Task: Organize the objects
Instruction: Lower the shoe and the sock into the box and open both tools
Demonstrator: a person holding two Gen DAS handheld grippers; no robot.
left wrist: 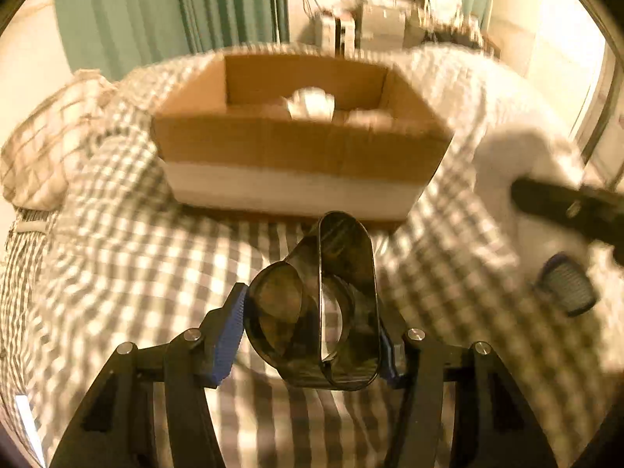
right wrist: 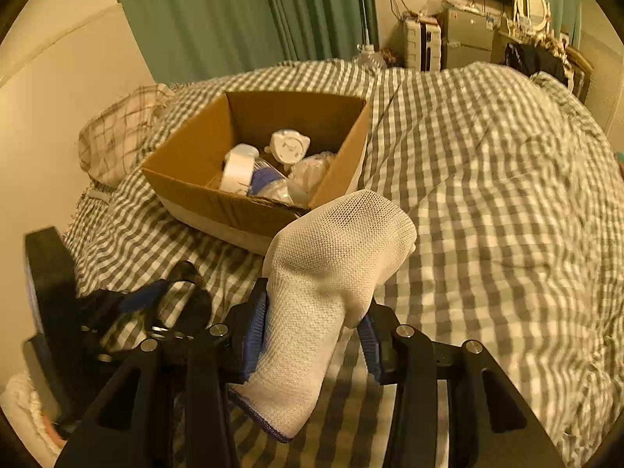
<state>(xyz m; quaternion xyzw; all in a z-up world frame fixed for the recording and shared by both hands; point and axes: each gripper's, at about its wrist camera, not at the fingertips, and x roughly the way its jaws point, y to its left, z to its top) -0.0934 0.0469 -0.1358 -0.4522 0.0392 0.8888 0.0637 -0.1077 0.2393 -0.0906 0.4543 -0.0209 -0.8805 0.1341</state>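
Some things already lie in the box [right wrist: 249,195] at 12 o'clock. The left tool [left wrist: 312,335] holds dark goggles [left wrist: 323,312]; the right tool [right wrist: 312,335] holds a white glove [right wrist: 327,280]. Both must go in.

**Objects on the checked bed — three noted**

Cardboard box [right wrist: 249,179] — open top, upper centre of frame, holding white tape roll [right wrist: 236,169], white round gadget [right wrist: 288,147], crumpled clear plastic. Dark translucent case [left wrist: 323,304] — lower centre, upright, clamped. White mesh glove [right wrist: 323,284] — lower centre, limp, pinched.
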